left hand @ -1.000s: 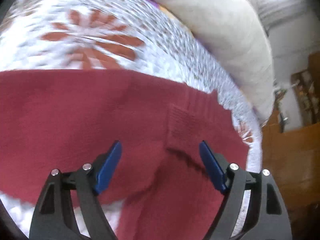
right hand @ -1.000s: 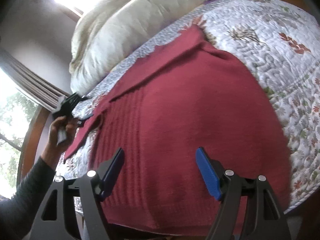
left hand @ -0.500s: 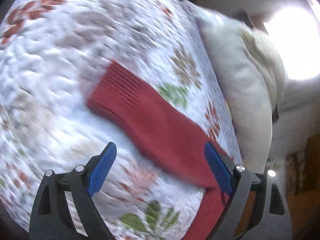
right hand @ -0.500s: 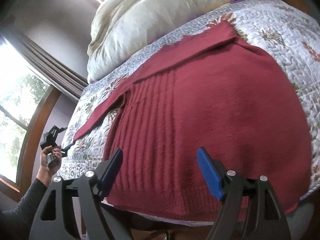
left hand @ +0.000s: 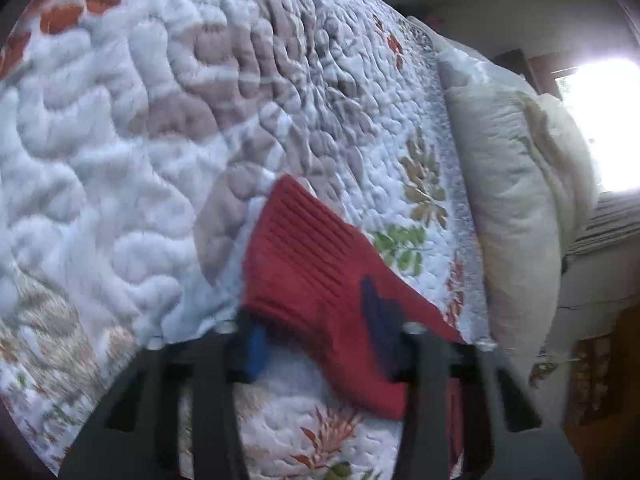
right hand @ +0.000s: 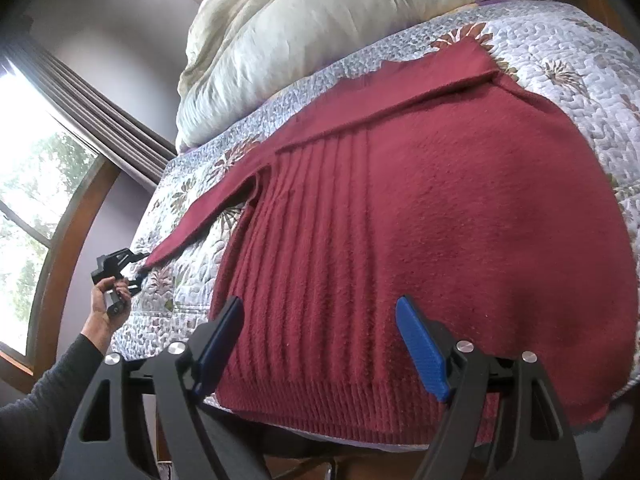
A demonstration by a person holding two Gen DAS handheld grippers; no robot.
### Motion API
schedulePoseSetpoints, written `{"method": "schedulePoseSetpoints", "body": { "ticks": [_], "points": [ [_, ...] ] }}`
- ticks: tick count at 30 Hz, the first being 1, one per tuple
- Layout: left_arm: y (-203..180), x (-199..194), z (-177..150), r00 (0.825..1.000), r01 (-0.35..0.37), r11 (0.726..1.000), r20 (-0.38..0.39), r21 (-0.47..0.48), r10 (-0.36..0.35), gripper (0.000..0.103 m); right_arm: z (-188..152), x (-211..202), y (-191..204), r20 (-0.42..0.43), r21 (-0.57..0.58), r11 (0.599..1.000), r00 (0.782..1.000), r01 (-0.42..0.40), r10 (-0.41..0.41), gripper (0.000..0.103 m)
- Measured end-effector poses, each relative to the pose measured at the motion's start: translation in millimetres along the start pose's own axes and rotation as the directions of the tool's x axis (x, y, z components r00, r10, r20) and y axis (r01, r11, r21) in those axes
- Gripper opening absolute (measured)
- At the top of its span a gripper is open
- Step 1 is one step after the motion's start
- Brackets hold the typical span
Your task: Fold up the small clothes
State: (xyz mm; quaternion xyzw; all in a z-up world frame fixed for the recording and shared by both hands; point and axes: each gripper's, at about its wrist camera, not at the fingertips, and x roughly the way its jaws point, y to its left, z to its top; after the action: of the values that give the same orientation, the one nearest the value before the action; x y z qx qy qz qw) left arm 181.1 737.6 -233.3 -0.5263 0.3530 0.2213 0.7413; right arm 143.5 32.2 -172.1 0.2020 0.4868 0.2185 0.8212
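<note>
The left gripper [left hand: 316, 332] was smeared by motion blur in its own wrist view, its blue pads apart with the ribbed cuff of the sweater's sleeve [left hand: 316, 276] lying between them; whether the pads touched the knit could not be told. In the right wrist view that gripper [right hand: 132, 268] showed small and far off at the left edge of the bed, held by the person's left hand [right hand: 106, 304] in a dark sleeve [right hand: 48, 396], its tips at the sleeve end. The right gripper [right hand: 320, 344] stood spread wide above the hem near the bed's front edge, its blue fingers [right hand: 420, 348] apart from each other, with nothing visibly between them but the knit beneath. The red sweater [right hand: 440, 220] lay flat across the floral quilt [right hand: 560, 40], hem toward the front edge, one sleeve stretched to the left edge, the other folded across the top near the pillows [right hand: 320, 28] at the far edge. The hem's lower border ran behind the gripper frame and was partly hidden. At the left a window [right hand: 24, 184] and curtain [right hand: 100, 120] were blown out by glare, so little beyond them could be made out.
</note>
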Motion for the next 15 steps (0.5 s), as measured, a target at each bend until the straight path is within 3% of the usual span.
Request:
{"method": "schedulePoseSetpoints", "body": {
  "ticks": [4, 7, 10, 15],
  "points": [
    [-48.7, -12.0, 1.4, 0.999, 0.007, 0.994, 0.037, 0.11, -0.011, 0.008, 6.0, 4.6, -0.2, -0.003, -0.013, 1.0, 1.0, -0.005, 0.005, 0.079],
    [-124.1, -16.8, -15.0, 0.997, 0.039, 0.959, 0.051, 0.281, -0.056, 0.008, 16.4, 4.1, -0.8, 0.004, -0.018, 1.0, 1.0, -0.012, 0.012, 0.079],
    [-208.9, -16.0, -46.1, 0.992, 0.087, 0.892, 0.042, 0.443, -0.118, 0.008, 30.5, -1.1, -7.5, 0.027, 0.001, 1.0, 0.999, -0.018, 0.018, 0.079],
    [-332.6, 3.7, -127.7, 0.984, 0.147, 0.737, -0.023, 0.66, -0.175, 0.007, 42.3, -9.7, -18.4, 0.051, 0.026, 0.999, 0.999, -0.021, 0.019, 0.079]
  ]
}}
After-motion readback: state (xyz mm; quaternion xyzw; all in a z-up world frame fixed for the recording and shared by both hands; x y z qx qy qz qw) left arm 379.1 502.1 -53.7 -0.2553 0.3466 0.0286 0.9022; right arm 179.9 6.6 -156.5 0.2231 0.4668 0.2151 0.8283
